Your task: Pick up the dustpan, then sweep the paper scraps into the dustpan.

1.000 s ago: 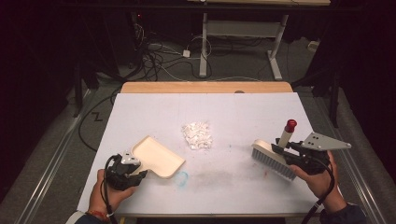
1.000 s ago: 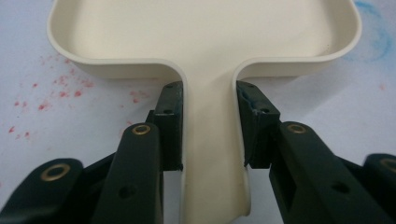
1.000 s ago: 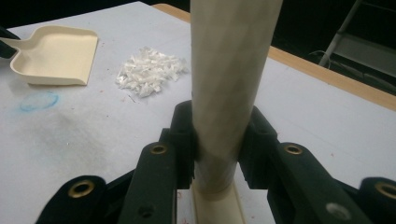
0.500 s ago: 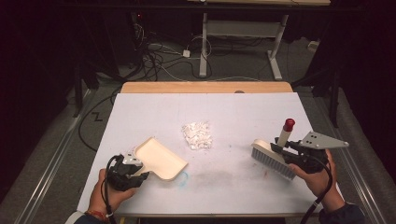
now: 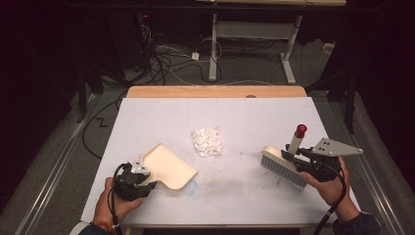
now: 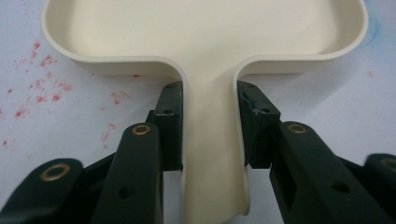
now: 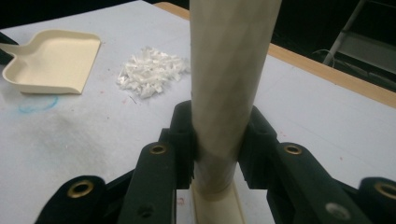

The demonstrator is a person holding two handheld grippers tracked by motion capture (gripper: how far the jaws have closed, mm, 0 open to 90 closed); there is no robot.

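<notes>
Two claws stand ready on either side of a small heap of white shreds (image 5: pixel 206 142) lying near the middle of a white desk (image 5: pixel 254 117). Left of the heap and nearer the person, the left claw (image 6: pixel 208 123) is clenched on the narrow handle of a cream dustpan (image 5: pixel 168 166), its pads pressed against both sides of the stem; the pan rests flat on the desk with its open mouth turned toward the heap, well apart from it. Right of the heap, the right claw (image 7: pixel 217 135) is clamped around the pale round handle of a hand brush (image 5: pixel 283 164), whose red-capped end points up and away while its bristle head rests on the desk, also well apart from the heap.

Judging by the layout, a sweep of shreds into the pan looks to be next, and several things could spoil it. Light shreds may scatter or fly past the pan's sides if the brush strikes fast. A pan lip lifted off the surface would let pieces slide underneath. The round brush handle could twist between the pads under pressure, tilting the bristles. Pushing hard against the pan might also shove it backward in its narrow-stem grip.
</notes>
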